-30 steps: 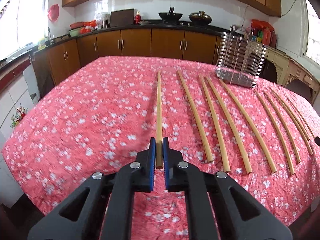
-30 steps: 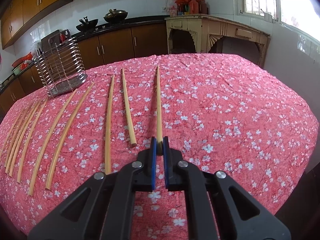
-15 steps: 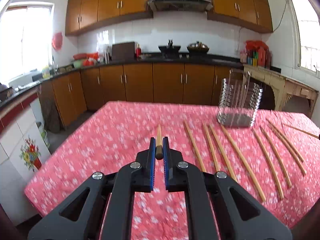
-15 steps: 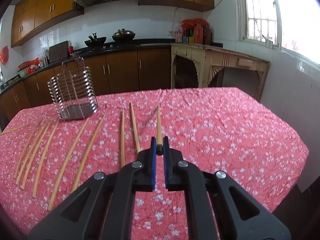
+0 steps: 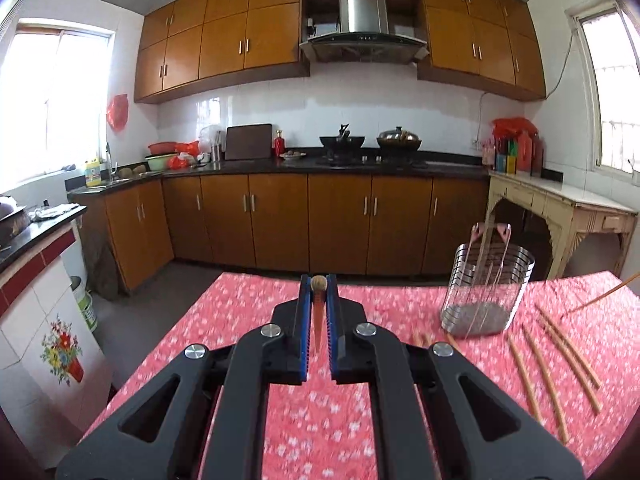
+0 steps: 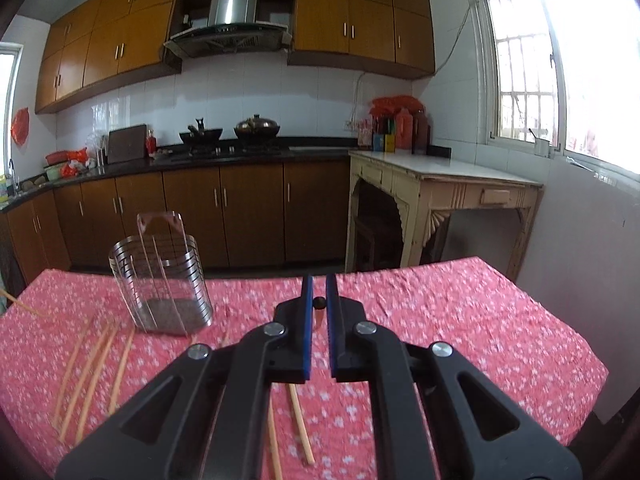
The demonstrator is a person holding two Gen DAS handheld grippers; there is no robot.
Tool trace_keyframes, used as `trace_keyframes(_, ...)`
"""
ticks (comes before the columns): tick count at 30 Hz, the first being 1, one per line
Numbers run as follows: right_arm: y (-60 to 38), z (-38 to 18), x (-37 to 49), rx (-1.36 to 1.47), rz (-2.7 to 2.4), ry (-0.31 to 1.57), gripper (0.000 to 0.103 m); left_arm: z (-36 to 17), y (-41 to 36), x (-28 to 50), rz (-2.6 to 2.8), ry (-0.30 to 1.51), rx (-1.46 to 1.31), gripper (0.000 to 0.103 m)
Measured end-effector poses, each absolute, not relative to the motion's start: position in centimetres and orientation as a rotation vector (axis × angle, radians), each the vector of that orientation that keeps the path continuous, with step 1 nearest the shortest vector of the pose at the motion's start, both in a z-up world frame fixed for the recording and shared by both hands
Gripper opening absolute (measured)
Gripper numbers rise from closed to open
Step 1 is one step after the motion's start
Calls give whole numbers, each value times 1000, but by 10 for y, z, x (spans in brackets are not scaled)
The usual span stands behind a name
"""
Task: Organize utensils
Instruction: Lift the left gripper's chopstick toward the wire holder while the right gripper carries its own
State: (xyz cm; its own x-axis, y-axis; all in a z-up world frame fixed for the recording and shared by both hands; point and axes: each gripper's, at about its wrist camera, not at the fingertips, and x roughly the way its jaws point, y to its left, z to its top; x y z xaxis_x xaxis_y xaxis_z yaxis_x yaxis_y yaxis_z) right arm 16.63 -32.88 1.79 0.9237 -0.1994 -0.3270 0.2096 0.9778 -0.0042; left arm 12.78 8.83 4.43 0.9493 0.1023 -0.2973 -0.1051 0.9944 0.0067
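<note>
The left gripper (image 5: 319,292) is clamped on a chopstick (image 5: 319,312), which points almost straight at the camera, so only its round butt end and a foreshortened stretch of shaft show between the blue pads. The right gripper (image 6: 319,292) likewise pinches a second chopstick (image 6: 319,304) between its pads; this one is dark and blurred, and its tip is probably the small round knob seen in the gap. Both grippers are held above the table, off the red floral tablecloth (image 5: 248,312).

The wire utensil holder (image 5: 486,288) stands upright on the cloth, to the right of the left gripper and to the left of the right one (image 6: 162,280). Its bottom tray looks bare of chopsticks.

The loose chopsticks (image 5: 556,356) lie flat on the cloth on the near side of the holder, roughly side by side. In the right wrist view, a group of them (image 6: 96,364) lies to the left and two more (image 6: 300,424) show just under the gripper body.
</note>
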Motion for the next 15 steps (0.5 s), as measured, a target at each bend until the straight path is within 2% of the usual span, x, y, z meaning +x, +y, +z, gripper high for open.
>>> trace_keyframes(9,-328,70,182,93,-148,230,7,75,89,146,30,269,-90,7)
trace_keyframes(15,-321,86,182,98,-123,194,7,84,83,144,5,242,-81,7)
